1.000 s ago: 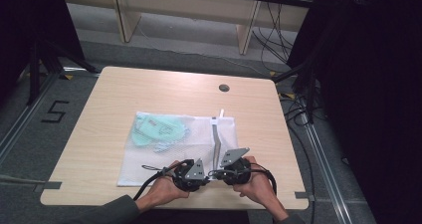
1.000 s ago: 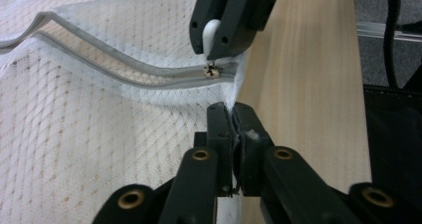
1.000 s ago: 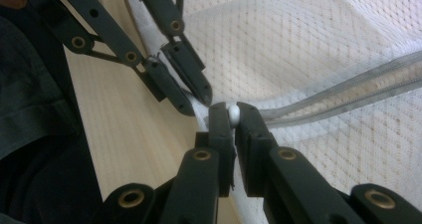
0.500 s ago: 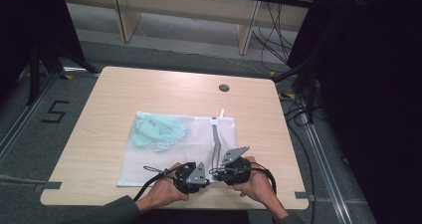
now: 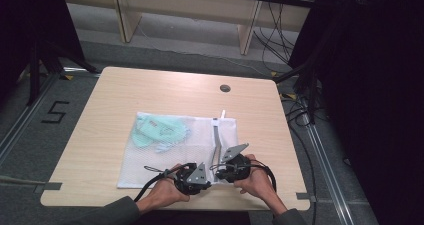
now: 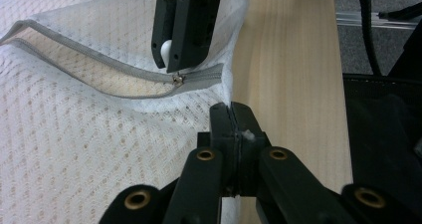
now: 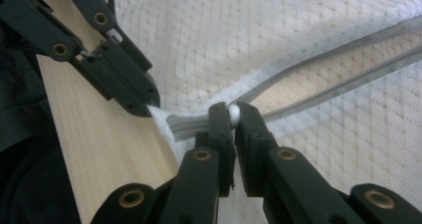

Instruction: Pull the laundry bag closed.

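A: Where does the white mesh laundry bag (image 5: 165,155) sit?

B: Flat on the pale wooden counter (image 5: 110,100), near the front edge, with mint-green cloth items (image 5: 160,131) inside. The left gripper (image 6: 232,115) is clamped on the bag's corner fabric; the right gripper (image 7: 233,115) is pinched on the small white zipper pull (image 7: 233,113) at the end of the grey zipper (image 6: 99,69).

A: The risk?

B: I'd judge the tiny pull could slip free, or the mesh could bunch and jam the slider if the corner isn't kept taut.

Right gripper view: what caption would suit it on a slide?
Right claw pinches the white zipper pull of a mesh laundry bag; the left claw clamps the bag's corner.
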